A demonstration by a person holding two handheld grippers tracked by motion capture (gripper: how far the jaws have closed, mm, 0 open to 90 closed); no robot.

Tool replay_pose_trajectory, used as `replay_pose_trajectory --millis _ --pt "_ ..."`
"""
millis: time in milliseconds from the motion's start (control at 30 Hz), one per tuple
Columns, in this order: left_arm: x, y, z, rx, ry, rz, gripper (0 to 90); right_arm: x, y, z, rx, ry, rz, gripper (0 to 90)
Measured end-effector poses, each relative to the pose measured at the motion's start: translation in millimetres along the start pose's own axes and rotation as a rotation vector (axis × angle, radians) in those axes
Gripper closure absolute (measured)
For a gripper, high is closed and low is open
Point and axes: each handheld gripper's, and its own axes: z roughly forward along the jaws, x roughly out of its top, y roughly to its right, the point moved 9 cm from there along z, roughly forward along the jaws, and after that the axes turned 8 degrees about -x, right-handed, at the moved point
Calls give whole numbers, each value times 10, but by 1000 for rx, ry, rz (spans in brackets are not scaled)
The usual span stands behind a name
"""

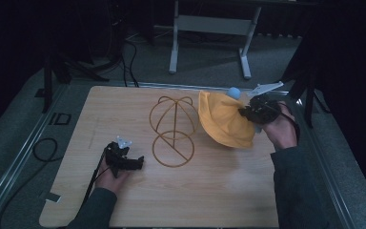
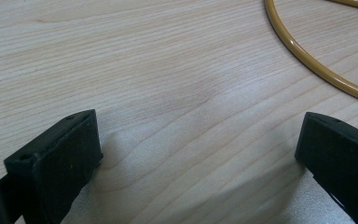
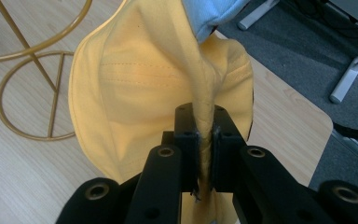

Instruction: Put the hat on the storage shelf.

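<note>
Fingers (image 3: 186, 135) pinching yellow hat (image 3: 135, 88)

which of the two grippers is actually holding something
The right gripper: its jaws are clamped on the yellow hat. The left gripper is open over bare table.

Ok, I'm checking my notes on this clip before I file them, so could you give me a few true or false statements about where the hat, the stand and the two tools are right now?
1. The right tool is shut on the yellow hat. True.
2. The hat already sits on the gold wire stand. False: it hangs beside the stand, held by the right tool.
3. The left tool is open and holds nothing. True.
4. The left tool grips the stand's base ring. False: its jaws stand apart over bare wooden table, with the ring ahead of them.
5. The stand lies tipped on its side. False: it stands upright.
</note>
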Motion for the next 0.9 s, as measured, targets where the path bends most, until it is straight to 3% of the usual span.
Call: replay_pose_trajectory --millis 100,200,467,900 --pt "0 0 0 0 0 -1 1 13 11 -14 -2 10 6 841" --pt "0 0 0 0 0 0 1 51 -11 -65 29 38 21 840" --pt "1 1 0 0 1 -2 1 85 -8 -138 22 50 11 841" --pt "-1 0 -2 -1 -2 1 1 169 85 -284 0 98 36 845"
